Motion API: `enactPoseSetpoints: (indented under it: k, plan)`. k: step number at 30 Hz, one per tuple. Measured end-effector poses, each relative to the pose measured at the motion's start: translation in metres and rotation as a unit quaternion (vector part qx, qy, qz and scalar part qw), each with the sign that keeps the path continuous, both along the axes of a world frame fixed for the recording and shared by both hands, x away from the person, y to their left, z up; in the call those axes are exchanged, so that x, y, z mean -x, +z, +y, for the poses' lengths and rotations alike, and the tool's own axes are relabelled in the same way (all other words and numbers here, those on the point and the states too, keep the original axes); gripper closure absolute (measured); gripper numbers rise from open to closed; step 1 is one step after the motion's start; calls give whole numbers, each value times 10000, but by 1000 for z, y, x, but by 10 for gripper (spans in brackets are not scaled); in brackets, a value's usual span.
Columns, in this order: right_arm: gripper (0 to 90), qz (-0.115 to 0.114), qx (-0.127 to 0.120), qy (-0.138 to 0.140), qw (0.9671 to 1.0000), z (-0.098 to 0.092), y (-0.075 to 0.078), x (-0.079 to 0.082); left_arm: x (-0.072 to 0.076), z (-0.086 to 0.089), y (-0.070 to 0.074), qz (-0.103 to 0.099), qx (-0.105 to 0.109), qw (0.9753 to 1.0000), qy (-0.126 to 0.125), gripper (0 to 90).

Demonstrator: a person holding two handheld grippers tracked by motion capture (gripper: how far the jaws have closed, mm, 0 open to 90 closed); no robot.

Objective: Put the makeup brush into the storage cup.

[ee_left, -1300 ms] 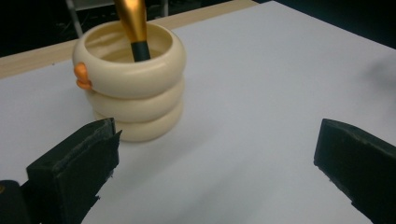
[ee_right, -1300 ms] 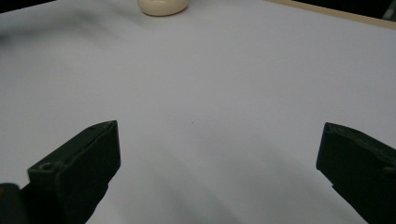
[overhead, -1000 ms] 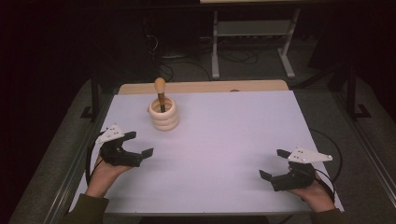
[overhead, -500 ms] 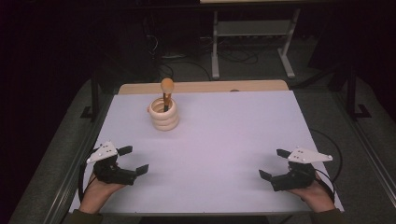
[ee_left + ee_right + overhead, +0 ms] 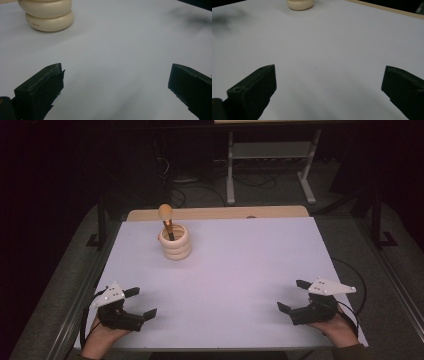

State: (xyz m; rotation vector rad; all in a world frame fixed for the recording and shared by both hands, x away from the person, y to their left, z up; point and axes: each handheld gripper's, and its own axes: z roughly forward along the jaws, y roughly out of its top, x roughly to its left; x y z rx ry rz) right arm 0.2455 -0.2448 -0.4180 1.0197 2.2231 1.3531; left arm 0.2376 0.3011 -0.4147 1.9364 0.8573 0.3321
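Left tongs [image 5: 141, 302] near the front-left corner of the bench [image 5: 240, 270], jaws wide apart, nothing between them, held by the left hand [image 5: 102, 337] at the front edge. Right tongs [image 5: 293, 296] near the front-right corner, jaws also wide apart and empty, right hand [image 5: 337, 327] under them close to the right edge. Both sets sit well apart from each other.

White sheet covers the bench; a strip of bare wood shows along the far edge. Whole middle span between the tongs and the holder is open surface.

Cream ribbed holder [image 5: 175, 242] stands upright at far left, set back from the far and left edges, well apart from both tongs. Brush [image 5: 166, 220] stands in it, round head up, leaning slightly left.

Left gripper view: small print on the holder's [image 5: 47, 15] bottom ring, too small to read. Right gripper view: holder's [image 5: 300, 4] base at the top edge.
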Motion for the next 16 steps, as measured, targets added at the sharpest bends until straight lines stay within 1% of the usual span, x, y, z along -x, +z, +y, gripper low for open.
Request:
enactPoseSetpoints:
  k: [2, 4, 6, 10, 12, 16]
  plan:
    - [0, -7, -5, -15, 10000, 0, 0, 0, 2, 0, -2, 27, -26, 10000, -12, 0]
    - [0, -9, -2, -10, 10000, 0, 0, 0, 3, 0, -4, 47, 13, 10000, 3, 0]
    - [0, -2, 8, 8, 10000, 1, 0, 0, 3, 1, -4, 31, -40, 10000, -15, 0]
    - [0, 17, 36, 21, 10000, 2, -1, 1, 2, 2, -4, 15, -49, 10000, -22, 0]
    - [0, 3, 33, 15, 10000, 2, 0, 1, 2, 0, -5, 27, -5, 10000, -32, 0]
    - [0, -12, 22, -17, 10000, 1, 0, 2, 1, -1, -4, 19, -30, 10000, -84, 0]
